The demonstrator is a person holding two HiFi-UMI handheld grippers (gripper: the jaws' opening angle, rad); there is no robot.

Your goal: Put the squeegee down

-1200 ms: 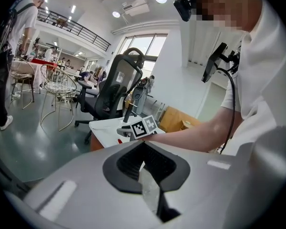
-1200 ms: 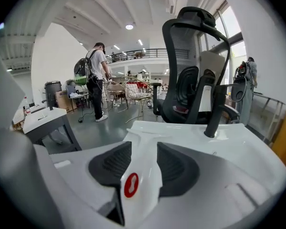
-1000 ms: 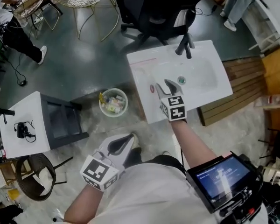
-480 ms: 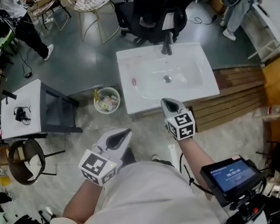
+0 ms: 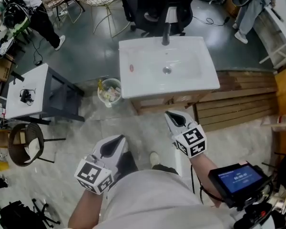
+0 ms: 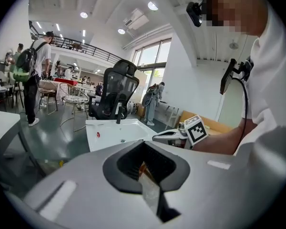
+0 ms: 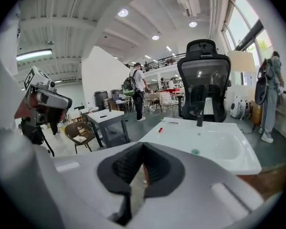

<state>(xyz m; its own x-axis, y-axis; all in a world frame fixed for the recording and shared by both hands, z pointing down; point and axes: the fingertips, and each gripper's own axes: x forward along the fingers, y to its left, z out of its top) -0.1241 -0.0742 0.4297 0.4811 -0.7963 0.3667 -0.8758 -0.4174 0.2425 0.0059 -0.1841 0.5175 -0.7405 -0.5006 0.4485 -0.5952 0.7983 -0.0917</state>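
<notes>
Squeegee (image 5: 131,67) lies on the left ledge of the sink (image 5: 206,82), at the far side. Left gripper (image 5: 115,146) and right gripper (image 5: 175,118) are near, jaws closed together, empty, clear of the sink.

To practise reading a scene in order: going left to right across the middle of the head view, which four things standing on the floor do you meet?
White side table → waste bin → white sink → wooden slats

One sink (image 5: 190,80). On the sink, one tap (image 5: 166,34) and, I think, one red squeegee (image 5: 131,67). Beside it one bin (image 5: 100,95), behind it one black chair (image 5: 157,1).
</notes>
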